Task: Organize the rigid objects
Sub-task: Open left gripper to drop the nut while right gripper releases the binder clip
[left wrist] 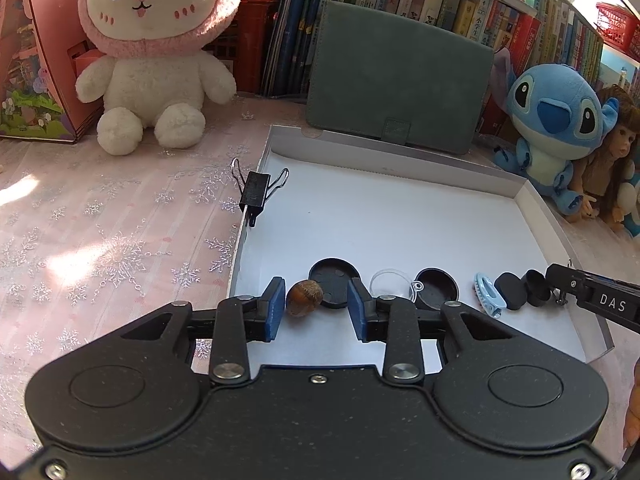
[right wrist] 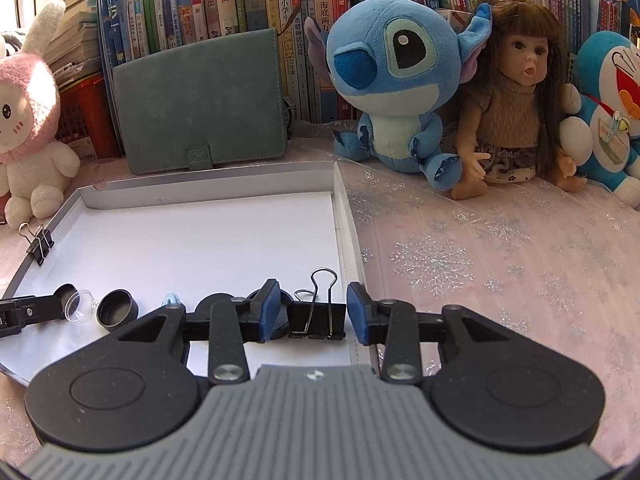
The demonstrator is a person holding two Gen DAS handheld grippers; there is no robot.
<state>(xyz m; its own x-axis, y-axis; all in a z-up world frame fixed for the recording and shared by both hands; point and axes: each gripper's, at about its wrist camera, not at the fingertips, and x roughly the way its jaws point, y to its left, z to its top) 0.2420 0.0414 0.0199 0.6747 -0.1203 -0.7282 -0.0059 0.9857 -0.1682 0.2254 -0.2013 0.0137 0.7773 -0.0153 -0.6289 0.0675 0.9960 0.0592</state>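
A shallow white box lid [left wrist: 400, 216] lies on the pink snowflake cloth. Along its near side stand a brown acorn [left wrist: 304, 298], a black round lid [left wrist: 334, 282], a clear cap [left wrist: 390, 280], a black cup [left wrist: 436, 288], a light blue hair clip [left wrist: 488, 294] and small black caps [left wrist: 520, 290]. My left gripper [left wrist: 316, 308] is open around the acorn, which touches the left pad. A black binder clip [left wrist: 256, 192] sits on the lid's left wall. My right gripper [right wrist: 312, 310] is open with a second black binder clip [right wrist: 318, 316] between its fingers, at the lid's right wall [right wrist: 348, 248].
A pink-and-white rabbit plush [left wrist: 156, 52], a green notebook case [left wrist: 396, 76], a blue Stitch plush [right wrist: 396, 76], a doll [right wrist: 516, 92] and a Doraemon plush [right wrist: 612, 108] line the back before shelves of books. Bare cloth lies left and right of the lid.
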